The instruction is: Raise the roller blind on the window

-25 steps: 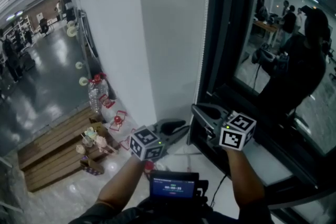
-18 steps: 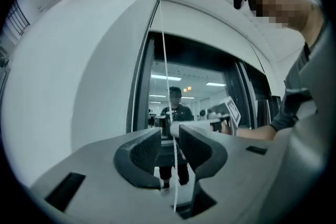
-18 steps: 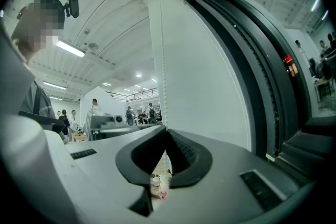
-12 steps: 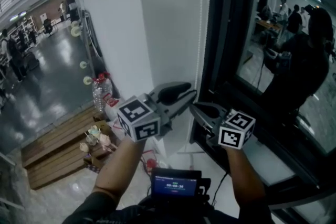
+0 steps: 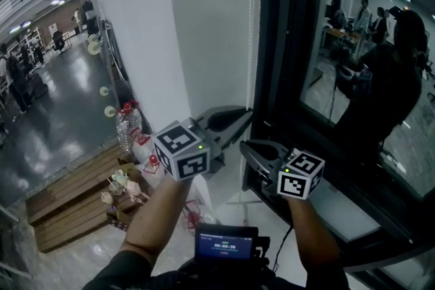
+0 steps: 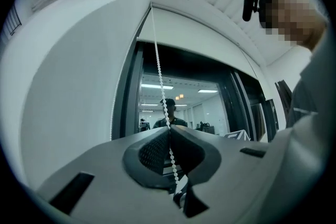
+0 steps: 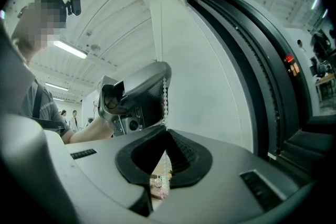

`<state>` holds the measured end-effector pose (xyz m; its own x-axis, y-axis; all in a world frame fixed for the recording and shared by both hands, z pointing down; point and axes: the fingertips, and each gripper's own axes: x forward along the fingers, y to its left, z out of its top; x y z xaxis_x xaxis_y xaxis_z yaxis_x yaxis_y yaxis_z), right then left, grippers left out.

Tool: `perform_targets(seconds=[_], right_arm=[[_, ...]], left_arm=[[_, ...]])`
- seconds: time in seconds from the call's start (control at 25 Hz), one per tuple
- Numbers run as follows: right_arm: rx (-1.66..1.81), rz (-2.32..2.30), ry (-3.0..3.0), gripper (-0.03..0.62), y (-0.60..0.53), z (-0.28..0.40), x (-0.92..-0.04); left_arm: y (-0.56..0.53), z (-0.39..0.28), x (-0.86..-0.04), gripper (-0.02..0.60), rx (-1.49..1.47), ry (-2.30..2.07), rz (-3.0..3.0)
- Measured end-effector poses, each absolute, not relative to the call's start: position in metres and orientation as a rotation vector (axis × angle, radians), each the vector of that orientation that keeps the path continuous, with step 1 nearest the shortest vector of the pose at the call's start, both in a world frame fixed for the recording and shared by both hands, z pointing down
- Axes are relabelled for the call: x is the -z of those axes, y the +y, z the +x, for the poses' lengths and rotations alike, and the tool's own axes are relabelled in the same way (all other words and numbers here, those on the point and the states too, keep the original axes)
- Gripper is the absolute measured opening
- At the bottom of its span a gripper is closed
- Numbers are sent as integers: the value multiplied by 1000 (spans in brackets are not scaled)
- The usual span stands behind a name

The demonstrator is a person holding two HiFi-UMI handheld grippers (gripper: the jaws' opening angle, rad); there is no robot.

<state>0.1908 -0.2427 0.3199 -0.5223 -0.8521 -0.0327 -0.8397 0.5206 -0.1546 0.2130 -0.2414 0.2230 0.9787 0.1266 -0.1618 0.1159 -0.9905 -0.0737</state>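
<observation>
left gripper point(image 6: 169, 129): jaws have just been closing and are now pinched together on the bead chain point(image 6: 159, 71), which runs between the pads and straight up to the top corner of the window opening. right gripper point(image 7: 165, 132): jaws also closed, with the same chain clamped between them. in the right gripper view the left gripper sits directly above on the chain, close by. head view agrees: left gripper higher, right one just below and beside it, both tips meeting at the chain line along the dark window frame point(image 5: 272, 44).

roller blind point(image 6: 210, 39): white fabric seen in the left gripper view only, covering the top strip of the opening; dark glass is exposed below its lower edge.

window glass point(image 5: 353, 64) reflects the person and a lit room. white wall point(image 5: 204, 24) is left of the frame. on the floor below left are a wooden pallet point(image 5: 68, 200) and water bottles point(image 5: 126, 125). a small screen point(image 5: 224, 241) is at the bottom of the head view.
</observation>
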Motion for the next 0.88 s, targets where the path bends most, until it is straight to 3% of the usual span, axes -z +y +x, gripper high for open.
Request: perform_targets(seconds=[0.88], right_arm=[[468, -1537, 2660, 0, -238, 188, -402]], left_arm=[[-236, 207, -313, 2, -117, -156, -3144]])
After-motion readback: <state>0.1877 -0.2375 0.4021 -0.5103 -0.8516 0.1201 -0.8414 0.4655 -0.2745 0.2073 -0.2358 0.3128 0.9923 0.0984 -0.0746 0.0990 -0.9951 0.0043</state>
